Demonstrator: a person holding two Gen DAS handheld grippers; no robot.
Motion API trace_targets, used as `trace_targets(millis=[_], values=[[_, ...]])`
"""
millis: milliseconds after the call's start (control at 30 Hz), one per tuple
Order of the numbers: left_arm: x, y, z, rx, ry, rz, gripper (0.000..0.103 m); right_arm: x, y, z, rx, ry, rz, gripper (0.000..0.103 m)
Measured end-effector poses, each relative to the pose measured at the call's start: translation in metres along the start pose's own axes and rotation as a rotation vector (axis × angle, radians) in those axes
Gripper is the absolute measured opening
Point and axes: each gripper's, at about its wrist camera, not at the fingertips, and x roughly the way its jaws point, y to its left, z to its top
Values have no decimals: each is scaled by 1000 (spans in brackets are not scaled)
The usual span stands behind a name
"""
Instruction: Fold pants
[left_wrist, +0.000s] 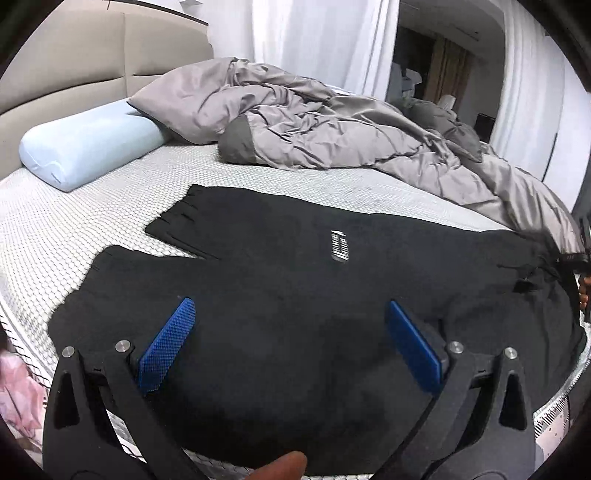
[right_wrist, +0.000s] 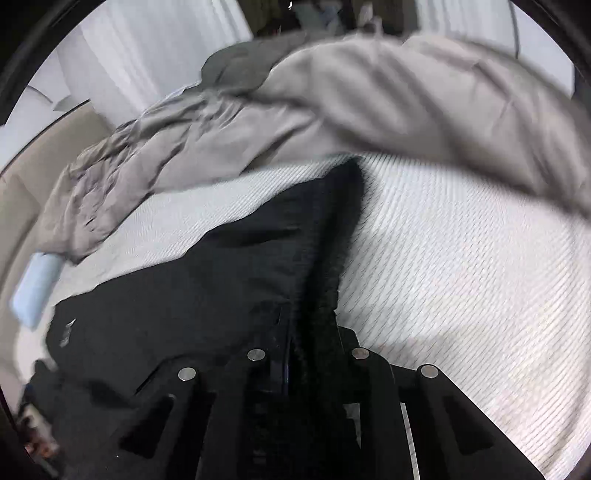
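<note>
Nearest in the left wrist view, the left hand-held gripper (left_wrist: 290, 325) hangs over the black pants (left_wrist: 295, 295) with its two blue pads (left_wrist: 166, 343) spread wide apart and nothing between them; a fingertip (left_wrist: 284, 467) shows at the bottom edge. The pants lie spread on the white textured mattress of the bed (left_wrist: 92, 221), one leg end reaching toward the pale blue pillow (left_wrist: 88, 146).

On the upper leg sits a small white printed logo (left_wrist: 339, 245) — a block of stripes, too small and skewed to read as letters. At the far right edge a part of the other tool and a bit of a hand (left_wrist: 583, 291) show at the waist end of the pants.

In the right wrist view, blurred, the right hand-held gripper (right_wrist: 310, 354) has its jaws drawn close together on a raised ridge of the pants (right_wrist: 221, 295) at the waistband; the dark fabric runs up between the fingers. The same white logo (right_wrist: 67, 332) shows at the left, unreadable.

Beyond the pants lies a crumpled grey duvet (left_wrist: 332, 122), then a beige padded headboard (left_wrist: 92, 62), and white curtains (left_wrist: 325, 33) with a dark doorway behind.
</note>
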Motion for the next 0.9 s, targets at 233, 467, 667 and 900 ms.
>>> trace_targets(millis=[233,467,667,900], values=[[-16,57,9,-122,22,39,102,-24,-13,-35,57,-26,-32,62],[-28,138,-24,-292,95,59,88,-119,-13,-155,166,-210,90,91],[-25,163,-57,-343,166,-125,59,-149,-12,-229,295,-240,166,91],[-2,166,-46,-383,106,-216,35,-146,2,-249,309,-224,198,91]])
